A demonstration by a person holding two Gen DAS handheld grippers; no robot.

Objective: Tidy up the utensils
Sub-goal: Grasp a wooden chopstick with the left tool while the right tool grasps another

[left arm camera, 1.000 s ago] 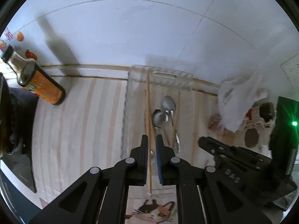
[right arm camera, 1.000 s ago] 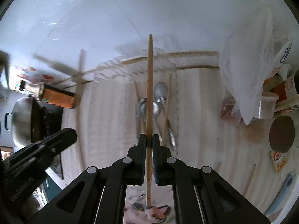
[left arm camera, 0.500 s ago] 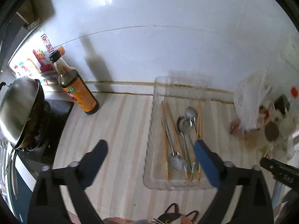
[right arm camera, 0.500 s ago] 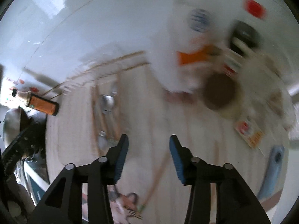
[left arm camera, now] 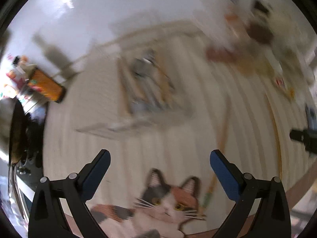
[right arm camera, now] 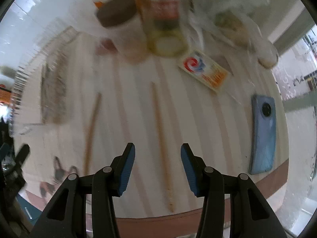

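Observation:
In the right wrist view my right gripper [right arm camera: 158, 148] is open above the striped table, and a wooden chopstick [right arm camera: 160, 138] lies on the table in line with the gap between its fingers, not gripped. A second chopstick [right arm camera: 92, 127] lies to its left. The clear tray [right arm camera: 53, 91] with several spoons and chopsticks is a blur at far left. In the left wrist view my left gripper [left arm camera: 160, 154] stands wide open and empty over the cat-print mat [left arm camera: 168, 200]. The tray [left arm camera: 146, 91] is blurred ahead of it, and a loose chopstick [left arm camera: 221, 138] lies to the right.
A blue phone [right arm camera: 263, 132] lies near the table's right edge, with a printed packet [right arm camera: 206, 70], a tape roll [right arm camera: 168, 43] and a dark-lidded jar [right arm camera: 116, 13] behind. A soy sauce bottle [left arm camera: 45, 85] and a stove stand at left. The table's brown front edge [right arm camera: 158, 224] is close.
Both grippers held a chopstick over the tray, then opened and let them go. Both have since swung right and down, away from the tray, toward the loose chopsticks.

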